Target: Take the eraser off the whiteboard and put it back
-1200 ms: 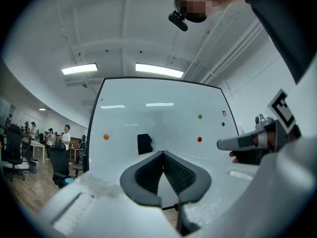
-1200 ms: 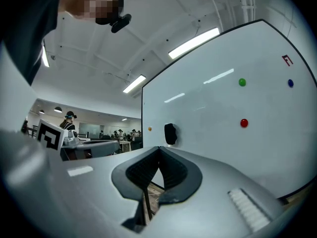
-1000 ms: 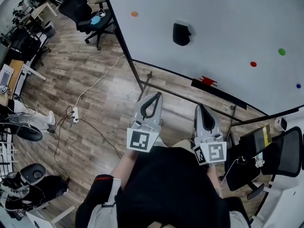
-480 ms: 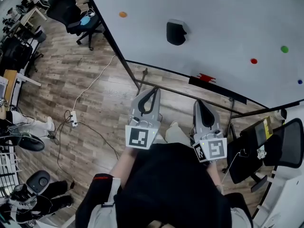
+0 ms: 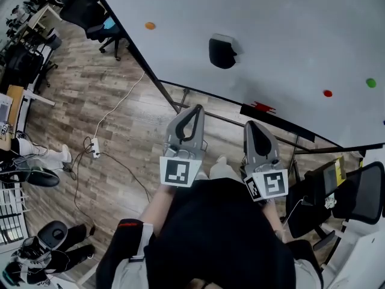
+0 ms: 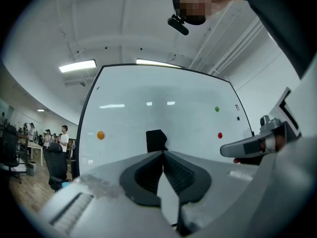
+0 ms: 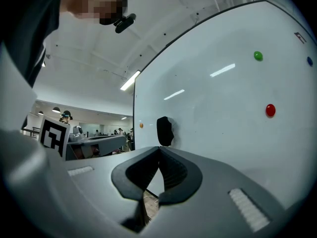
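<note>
Room: Wood floor (image 5: 120, 131) with cables on it, office chairs far off at the left, and a big whiteboard (image 5: 289, 35) on a stand that fills the top of the head view.
Dots on the board: an orange dot (image 5: 150, 25) at the left, a red dot (image 5: 327, 93) and a green dot (image 5: 370, 83) at the right.
Eraser: the black eraser (image 5: 221, 52) sticks to the whiteboard, near its middle and above the bottom rail. It is not taken off yet.
Eraser's long side: it runs up and down the board, so the short sides are at top and bottom.
Way to the eraser: it lies straight ahead of both claws and well apart from them. In each gripper view it shows just over the claw's tips.
Nearer claw: the left one, I think, but only by a little.
Left claw (image 5: 194, 114): closed all the way, tips pressed together, holding nothing and touching nothing.
Right claw (image 5: 252, 127): closed the same way, with nothing in it. It points level at the board.
Step now: I think this is the reach toward the eraser.
What comes next needs: one claw has to open wide enough to fit around the eraser's two long sides.
</note>
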The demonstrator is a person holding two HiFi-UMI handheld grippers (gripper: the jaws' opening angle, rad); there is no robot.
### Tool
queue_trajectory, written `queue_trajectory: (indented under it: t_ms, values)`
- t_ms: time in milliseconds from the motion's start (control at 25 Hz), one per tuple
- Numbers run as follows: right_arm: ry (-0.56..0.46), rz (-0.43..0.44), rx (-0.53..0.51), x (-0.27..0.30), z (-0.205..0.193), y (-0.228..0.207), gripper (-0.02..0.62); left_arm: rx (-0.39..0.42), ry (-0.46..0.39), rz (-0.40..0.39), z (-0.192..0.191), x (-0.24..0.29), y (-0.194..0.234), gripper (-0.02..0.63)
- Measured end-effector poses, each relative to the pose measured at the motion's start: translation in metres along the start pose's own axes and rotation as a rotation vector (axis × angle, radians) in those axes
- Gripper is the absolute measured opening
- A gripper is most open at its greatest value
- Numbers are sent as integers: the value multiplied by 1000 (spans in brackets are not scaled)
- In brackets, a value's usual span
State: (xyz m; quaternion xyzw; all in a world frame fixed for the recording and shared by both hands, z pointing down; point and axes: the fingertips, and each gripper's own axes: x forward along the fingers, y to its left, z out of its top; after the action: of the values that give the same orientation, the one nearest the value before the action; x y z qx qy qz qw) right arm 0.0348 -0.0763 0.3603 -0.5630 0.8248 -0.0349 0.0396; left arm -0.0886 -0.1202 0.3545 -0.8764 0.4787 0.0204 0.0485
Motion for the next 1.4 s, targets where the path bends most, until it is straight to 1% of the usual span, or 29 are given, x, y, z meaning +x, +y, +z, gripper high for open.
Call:
queue_trajectory:
  t_ms: [80, 160, 400, 560, 640, 760, 1040, 1120, 1240, 1400]
  values:
    - [-1, 11, 3, 8, 0, -7, 2, 3, -3, 3, 0, 11, 0, 3]
    - [-6, 21, 3, 14, 1, -14, 2, 1, -16, 9, 3, 21, 0, 17]
    - [-12, 57, 4, 26, 3, -34, 2, 19, -27, 41, 5, 45, -5, 18]
    - [-14, 84, -9, 25, 3, -44, 2, 16, -17, 61, 4, 56, -9, 64]
    - [-10, 90, -14, 26, 2, -49, 2, 8, -10, 58, 3, 64, -11, 99]
    - [-5, 91, -9, 25, 1, -55, 2, -7, -1, 55, 4, 74, -12, 138]
    - [-2, 74, -2, 28, -1, -68, 2, 2, 0, 81, 9, 101, -4, 235]
    - [-5, 65, -1, 30, -2, -72, 2, -1, 2, 88, 9, 108, 0, 249]
    - [-9, 46, -1, 36, -2, -77, 2, -11, 5, 77, 9, 118, 4, 250]
    - [-16, 38, -13, 43, 3, -78, 2, -24, 6, 81, 11, 127, 11, 250]
